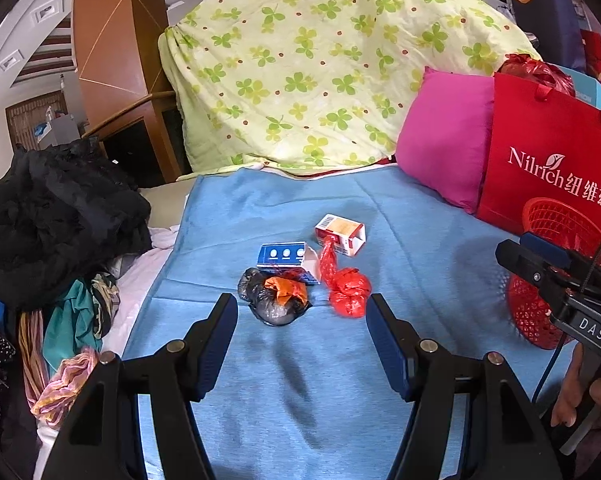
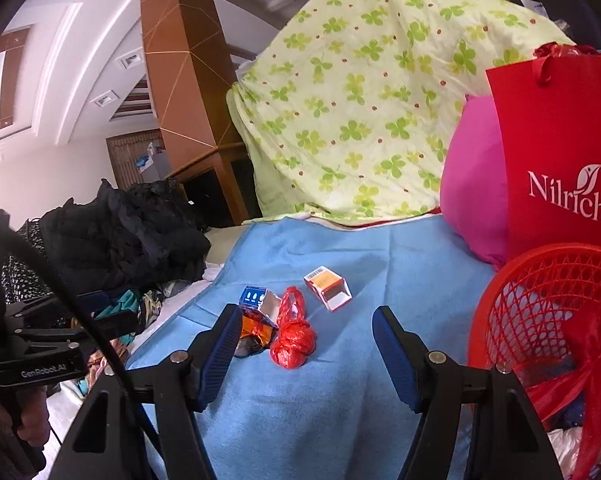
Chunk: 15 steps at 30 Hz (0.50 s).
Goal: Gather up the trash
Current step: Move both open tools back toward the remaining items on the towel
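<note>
Several pieces of trash lie on a blue blanket (image 1: 300, 380): a knotted red plastic bag (image 1: 346, 286) (image 2: 293, 338), a black and orange wrapper bundle (image 1: 274, 298) (image 2: 254, 334), a blue box (image 1: 286, 258) (image 2: 260, 300) and an open red and white carton (image 1: 340, 234) (image 2: 327, 287). My left gripper (image 1: 302, 340) is open and empty, just short of the bundle and red bag. My right gripper (image 2: 304, 352) is open and empty, with the red bag between its fingertips' line. A red mesh basket (image 2: 548, 320) (image 1: 540, 280) stands at the right with trash inside.
A red Nilrich paper bag (image 1: 548, 168) (image 2: 560, 152) and a pink pillow (image 1: 444, 140) stand behind the basket. A green clover quilt (image 1: 320, 60) is heaped at the back. Dark and coloured clothes (image 1: 60, 220) are piled at the left edge.
</note>
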Motion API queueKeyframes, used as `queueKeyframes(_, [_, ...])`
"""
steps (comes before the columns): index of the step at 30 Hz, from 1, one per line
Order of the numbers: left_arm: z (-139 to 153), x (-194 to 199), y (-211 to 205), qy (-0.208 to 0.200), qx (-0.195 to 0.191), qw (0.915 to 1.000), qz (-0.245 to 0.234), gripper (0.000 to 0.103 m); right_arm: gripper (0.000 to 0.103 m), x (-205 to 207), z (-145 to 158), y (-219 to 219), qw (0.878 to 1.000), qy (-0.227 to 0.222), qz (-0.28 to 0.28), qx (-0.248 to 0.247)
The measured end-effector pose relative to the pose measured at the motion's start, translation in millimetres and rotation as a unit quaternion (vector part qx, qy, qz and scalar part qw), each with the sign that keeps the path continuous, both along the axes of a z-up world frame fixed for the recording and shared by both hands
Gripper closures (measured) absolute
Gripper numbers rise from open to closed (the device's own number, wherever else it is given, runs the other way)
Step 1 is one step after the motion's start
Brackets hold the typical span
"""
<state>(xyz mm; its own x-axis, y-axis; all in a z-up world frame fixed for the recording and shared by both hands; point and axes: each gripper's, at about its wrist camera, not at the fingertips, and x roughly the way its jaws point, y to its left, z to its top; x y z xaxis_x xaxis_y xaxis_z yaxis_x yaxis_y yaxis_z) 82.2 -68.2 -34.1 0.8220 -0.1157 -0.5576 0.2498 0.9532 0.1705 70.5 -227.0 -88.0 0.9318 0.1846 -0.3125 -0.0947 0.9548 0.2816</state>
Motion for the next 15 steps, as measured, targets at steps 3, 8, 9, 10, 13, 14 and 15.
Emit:
queueKeyframes(3, [-1.3,1.5,1.6,0.002,-0.001,1.0000,0.002,0.036,0.031,3.6,-1.4,1.0,1.000,0.007,-0.001,0.002])
queueKeyframes(8, [-2.9,5.1,5.8,0.005,-0.003,1.0000,0.004,0.036,0.031,9.5,-4.3,3.5,1.000,0.018,-0.001,0.003])
queueKeyframes(9, [-3.3,5.8,6.8,0.006,-0.003,1.0000,0.005,0.036,0.031,9.9,-5.0,4.0,1.000,0.019,-0.001,0.004])
queueKeyframes(10, [-3.7,6.1,7.1,0.006,-0.003,1.0000,0.006,0.036,0.031,11.2,-4.9,3.9,1.000,0.020,0.000,0.004])
queueKeyframes(13, [-4.7,7.5,9.5,0.006,-0.001,1.0000,0.008,0.036,0.031,13.0,-6.6,5.9,1.000,0.023,0.001,0.004])
queueKeyframes(14, [-5.0,7.7,10.0,0.006,-0.002,0.9999,0.008,0.036,0.031,13.9,-7.1,6.4,1.000,0.025,0.001,0.004])
queueKeyframes(15, [-5.5,8.1,10.5,0.007,-0.002,0.9999,0.009,0.036,0.031,14.5,-7.3,7.1,1.000,0.026,0.004,0.004])
